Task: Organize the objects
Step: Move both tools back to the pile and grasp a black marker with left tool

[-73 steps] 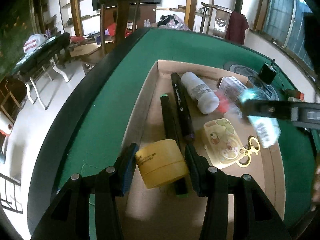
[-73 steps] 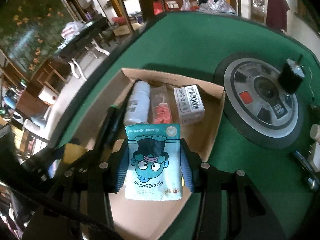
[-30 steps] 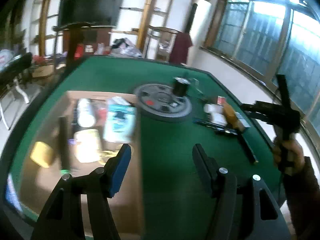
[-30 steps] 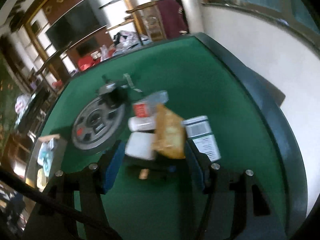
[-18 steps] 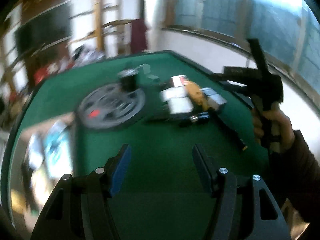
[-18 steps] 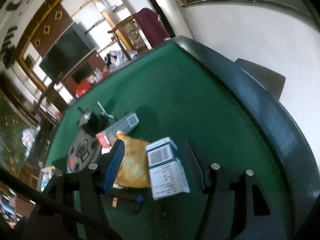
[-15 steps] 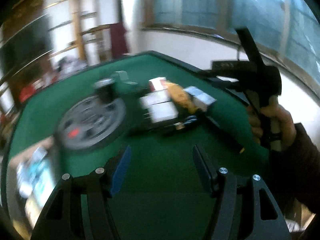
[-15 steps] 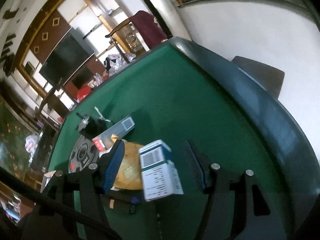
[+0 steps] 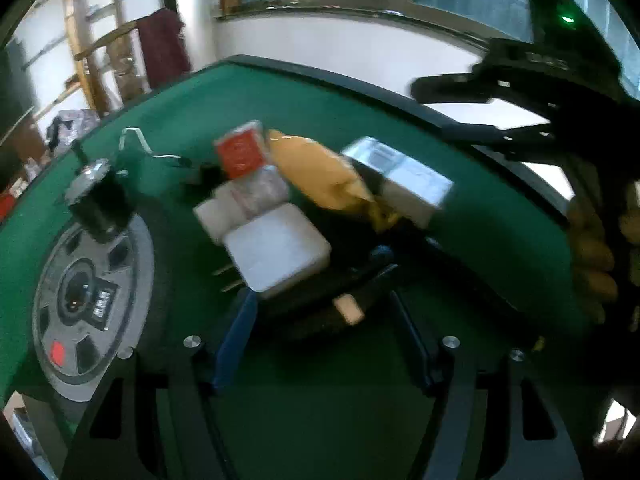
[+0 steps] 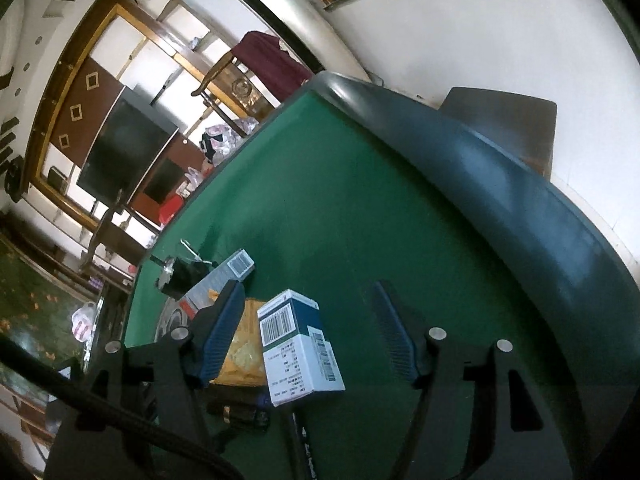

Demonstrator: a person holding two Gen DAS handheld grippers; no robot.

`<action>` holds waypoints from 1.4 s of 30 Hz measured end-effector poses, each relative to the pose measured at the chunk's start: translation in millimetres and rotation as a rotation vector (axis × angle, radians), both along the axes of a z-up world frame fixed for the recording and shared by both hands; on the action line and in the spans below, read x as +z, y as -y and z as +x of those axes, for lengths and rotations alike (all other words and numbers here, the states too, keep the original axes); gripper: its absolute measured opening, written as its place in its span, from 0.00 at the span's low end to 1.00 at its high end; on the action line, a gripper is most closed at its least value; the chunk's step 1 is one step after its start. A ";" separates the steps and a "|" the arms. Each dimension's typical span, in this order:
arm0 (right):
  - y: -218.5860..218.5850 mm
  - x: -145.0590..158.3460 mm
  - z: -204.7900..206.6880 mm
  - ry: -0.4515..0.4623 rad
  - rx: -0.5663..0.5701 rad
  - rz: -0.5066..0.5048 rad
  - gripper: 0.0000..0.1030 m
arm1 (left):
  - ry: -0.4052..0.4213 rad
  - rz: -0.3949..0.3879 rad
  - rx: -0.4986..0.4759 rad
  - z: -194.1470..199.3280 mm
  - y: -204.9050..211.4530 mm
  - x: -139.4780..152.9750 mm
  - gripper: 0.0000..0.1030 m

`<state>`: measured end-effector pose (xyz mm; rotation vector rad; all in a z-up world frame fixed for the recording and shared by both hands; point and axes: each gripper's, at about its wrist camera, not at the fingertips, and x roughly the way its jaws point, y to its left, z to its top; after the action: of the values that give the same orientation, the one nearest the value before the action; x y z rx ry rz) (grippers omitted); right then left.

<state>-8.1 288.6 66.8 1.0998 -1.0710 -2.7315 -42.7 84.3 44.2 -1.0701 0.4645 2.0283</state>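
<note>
A pile of loose items lies on the green table. It holds a white plug adapter, a red box, a yellow bag and a white and teal carton. My left gripper hovers open just in front of the adapter, above a dark pen-like thing, and holds nothing. My right gripper straddles the white and teal carton. Its jaws are opening and the pads stand off the carton, which lies nearer the left finger. The yellow bag lies behind that finger.
A grey round disc with a black cylinder on it lies left of the pile. A hand holds the right gripper at the right of the left wrist view. The table's dark rounded rim runs close on the right.
Both grippers left the cardboard box without the yellow jar and the blue pouch. They swung over to the pile. The right gripper settled around the carton and its jaws widened.
</note>
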 end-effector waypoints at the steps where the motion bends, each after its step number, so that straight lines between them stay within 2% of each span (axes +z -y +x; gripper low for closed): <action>1: 0.3 -0.4 -0.4 0.004 0.004 0.004 0.64 | 0.022 0.008 -0.022 5.0 0.3 0.9 0.53; 2: 2.0 -0.8 -1.0 0.007 0.008 0.009 0.64 | 0.073 0.012 -0.049 10.1 0.4 -0.7 0.38; 3: 3.8 -1.1 -1.7 0.011 0.013 0.013 0.64 | 0.149 0.008 -0.082 16.3 0.6 -6.6 0.28; 5: 7.6 -1.8 -2.3 0.018 0.022 0.022 0.64 | 0.125 -0.004 -0.111 35.8 5.0 -7.3 0.29; 9: 7.8 -2.5 -3.2 0.020 0.028 0.030 0.64 | 0.184 0.031 -0.131 60.2 23.6 0.3 0.29; 13: 6.9 -2.6 -3.5 0.018 0.029 0.026 0.64 | 0.168 0.081 -0.058 64.7 41.8 11.7 0.29; 16: 7.9 -3.0 -3.2 0.018 0.030 0.027 0.64 | 0.156 0.108 -0.015 60.3 39.0 11.9 0.29; 20: 8.2 -2.4 -2.2 0.017 0.023 0.033 0.64 | 0.125 0.054 0.003 61.8 17.3 0.1 0.29; 25: 7.7 -3.7 -1.6 0.021 0.021 0.038 0.64 | 0.012 -0.001 0.039 72.6 -5.0 -1.7 0.29; 26: 8.0 -3.9 -1.9 0.023 0.022 0.040 0.64 | -0.006 -0.015 0.049 76.2 -5.5 -1.9 0.26; 27: 8.0 -4.2 -2.2 0.025 0.023 0.042 0.64 | -0.022 -0.022 0.058 80.4 -5.2 -0.9 0.14; 29: 7.9 -4.7 -2.0 0.026 0.022 0.048 0.64 | -0.003 -0.017 0.079 84.3 -0.6 1.2 0.13; 32: 6.5 -4.4 -1.7 0.025 0.018 0.063 0.64 | -0.015 0.010 0.133 95.3 18.8 9.2 0.13; 39: 8.9 -2.9 0.0 0.027 0.028 0.112 0.64 | -0.029 0.161 0.302 129.0 84.6 43.1 0.14; 42: 9.8 2.6 21.3 0.050 0.047 0.108 0.64 | -0.045 0.196 0.357 121.2 92.3 43.4 0.14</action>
<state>13.2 278.8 69.5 1.1973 -0.9002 -2.7683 78.5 -8.0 87.6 -1.0435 0.0953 2.3564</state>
